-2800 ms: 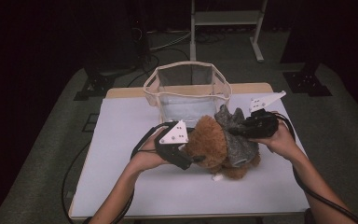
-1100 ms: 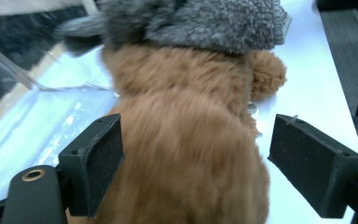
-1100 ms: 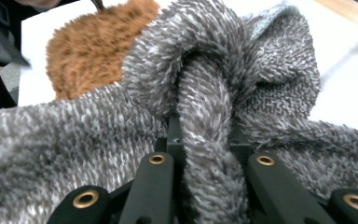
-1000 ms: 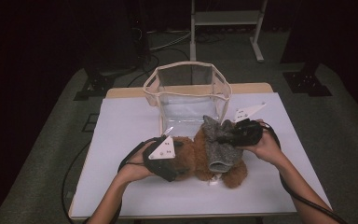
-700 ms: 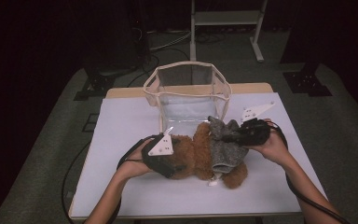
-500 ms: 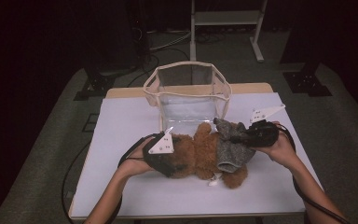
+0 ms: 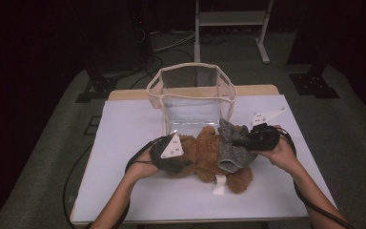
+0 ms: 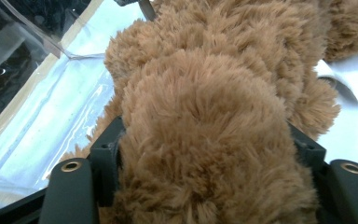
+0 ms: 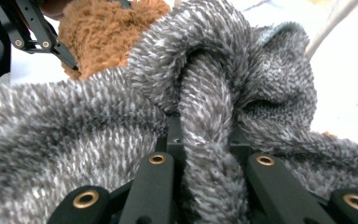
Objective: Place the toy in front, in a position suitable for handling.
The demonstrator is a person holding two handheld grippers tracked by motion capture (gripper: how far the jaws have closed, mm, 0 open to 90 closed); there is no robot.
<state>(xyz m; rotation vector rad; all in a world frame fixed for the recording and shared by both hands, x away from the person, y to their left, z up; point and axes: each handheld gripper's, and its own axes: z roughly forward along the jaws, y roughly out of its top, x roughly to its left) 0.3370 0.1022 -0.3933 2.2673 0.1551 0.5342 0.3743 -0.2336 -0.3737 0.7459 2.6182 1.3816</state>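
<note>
So the teddy bear (image 7: pixel 205 155) is about as forgiving as it gets: light, squishy, nothing to break. The catch is that plush gives way under the pads, so a shallow pinch would probably just slide off the fur. Best bet is a deep bite on a bulky bit like a limb or the head, or on a bunched fold of its clothing. The grey sweater (image 7: pixel 231 148) is loose, fuzzy knit, so I'd guess it stretches and drags on the fur rather than slipping cleanly.

Looks-wise it's shaggy caramel-brown fur with a speckled grey-and-white top around its middle, and a white tag (image 7: pixel 218 186) sticking out underneath. It's lying on its side on the white table (image 7: pixel 124 129), roughly mid-table and closer to the near edge.

The left gripper (image 7: pixel 183 162) has just been closing and now its jaws are clamped on a fat lump of brown fur. The right gripper (image 7: pixel 240 141) is squeezed tight on a twisted fold of the sweater.

Just behind the bear, toward the far edge, sits a clear plastic bin (image 7: pixel 190 95) with a cream rim.
</note>
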